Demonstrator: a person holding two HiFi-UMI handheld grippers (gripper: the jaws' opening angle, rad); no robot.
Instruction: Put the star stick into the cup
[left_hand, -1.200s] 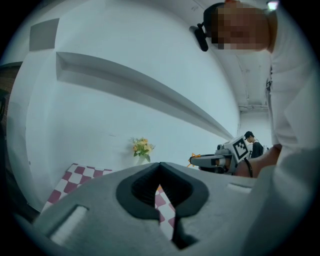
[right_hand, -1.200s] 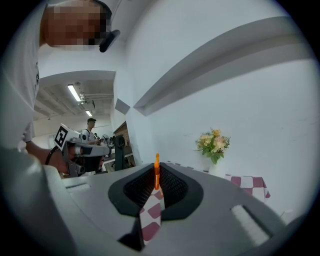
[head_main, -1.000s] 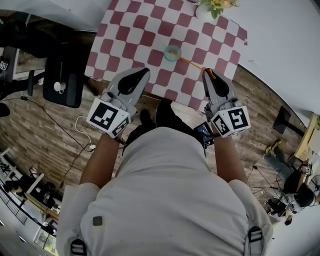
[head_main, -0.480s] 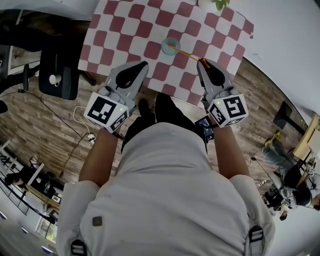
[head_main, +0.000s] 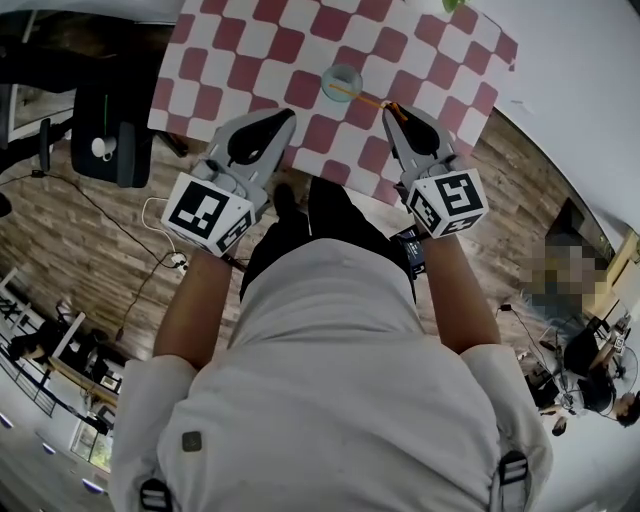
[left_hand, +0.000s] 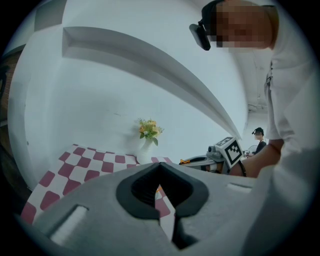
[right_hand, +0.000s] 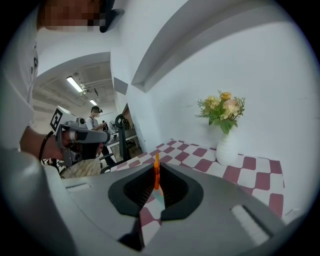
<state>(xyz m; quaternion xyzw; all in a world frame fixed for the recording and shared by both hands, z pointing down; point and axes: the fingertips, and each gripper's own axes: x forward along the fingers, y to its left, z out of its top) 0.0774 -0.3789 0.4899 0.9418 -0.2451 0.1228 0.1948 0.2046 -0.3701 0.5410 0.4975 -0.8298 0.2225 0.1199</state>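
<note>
Thin orange star stick (head_main: 362, 98), pinched at its near end between the closed jaws of the right gripper (head_main: 392, 110). Slanting from there up and left to a small pale blue-green translucent cup (head_main: 342, 82), far end lying over the cup's rim. Star shape too small to make out.

Left gripper (head_main: 288, 116) down and to the left of the cup, over the table's near edge, jaws pressed together with nothing between them.

Beneath the cup, a red-and-white checkered tablecloth (head_main: 270, 40). Beyond the cup, at the cloth's far edge against a plain white wall (head_main: 570, 80), a white vase of yellow and peach flowers (right_hand: 225, 147).

Bare checkered cloth to the left of the cup and beyond it. Near edge of the table just behind both grippers, toward the person in a white shirt. Well to the left of the cup, past the cloth's side edge, a black office chair (head_main: 115, 140) on a brown wood-plank floor (head_main: 100, 250). To the right of the cup, the cloth's corner, then more floor.
</note>
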